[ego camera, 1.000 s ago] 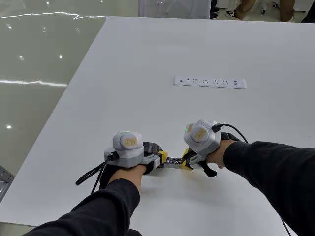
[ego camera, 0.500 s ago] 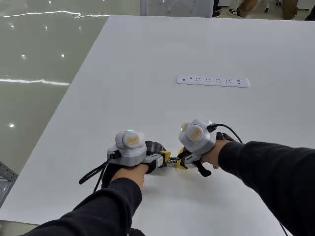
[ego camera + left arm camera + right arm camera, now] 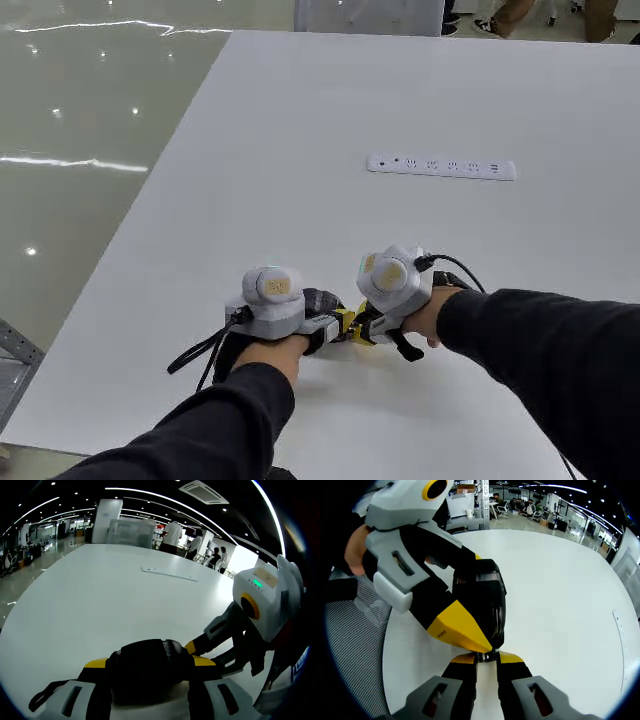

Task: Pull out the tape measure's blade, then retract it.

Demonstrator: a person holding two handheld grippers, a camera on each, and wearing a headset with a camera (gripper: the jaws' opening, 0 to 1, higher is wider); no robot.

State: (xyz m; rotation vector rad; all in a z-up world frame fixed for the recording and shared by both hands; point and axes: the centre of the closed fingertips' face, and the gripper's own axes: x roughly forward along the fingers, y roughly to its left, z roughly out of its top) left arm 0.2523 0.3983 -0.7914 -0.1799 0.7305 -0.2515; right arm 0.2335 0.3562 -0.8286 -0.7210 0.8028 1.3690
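Head view, 6 o'clock, nearest the body: left gripper point(image 3: 337, 322) and right gripper point(image 3: 361, 331) nose to nose on the white table point(image 3: 300, 150); a second ago parted by a short bared run of blade, half a second ago by less, now by almost nothing; taken to mean the blade nearly wound back in and the retract step close to done. Left gripper view: jaws closed partway round the black rounded plastic tape measure point(image 3: 145, 675), clamped at the yellow tips. Right gripper view: jaws pinched almost together on the small metal end hook point(image 3: 485, 656), tight up against the case. Hard to tell: hook fully seated or not; from above, case and blade mostly buried under the gripper bodies; no blade markings legible. Farther off, 1 o'clock in the head view: long white power strip point(image 3: 441, 167), well apart from both grippers.
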